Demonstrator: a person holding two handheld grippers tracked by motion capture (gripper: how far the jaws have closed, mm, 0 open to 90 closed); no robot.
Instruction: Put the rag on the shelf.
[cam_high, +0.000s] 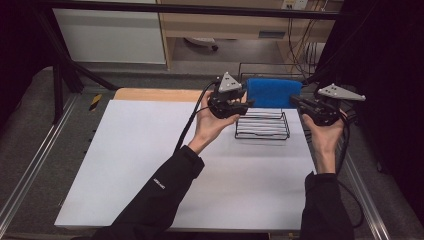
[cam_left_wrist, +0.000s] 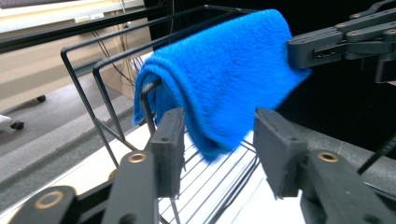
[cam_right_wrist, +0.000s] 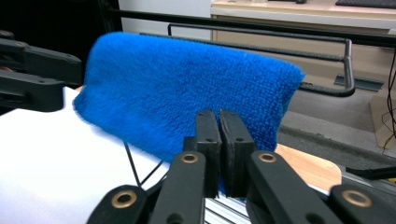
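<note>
I see the blue towel (cam_high: 273, 92) draped over the top bar of the wire rack (cam_high: 262, 126) at one o'clock on the worktop (cam_high: 150, 165); it looks soft, light and floppy, best pinched at its hanging lower edge. My left hand-held gripper (cam_left_wrist: 219, 154) stands released just below that edge, my right hand-held gripper (cam_right_wrist: 219, 154) is clenched at the towel's lower hem, though I can't tell whether cloth is caught. I read no labels or writing on towel or rack.

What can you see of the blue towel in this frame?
The blue towel is thick, fluffy terry cloth, folded and draped over the top bar of a black wire rack at the far right of the table, hanging down both sides. The right gripper looks shut on its lower edge. The left gripper stands open around its hanging end, pads apart from the cloth.
</note>
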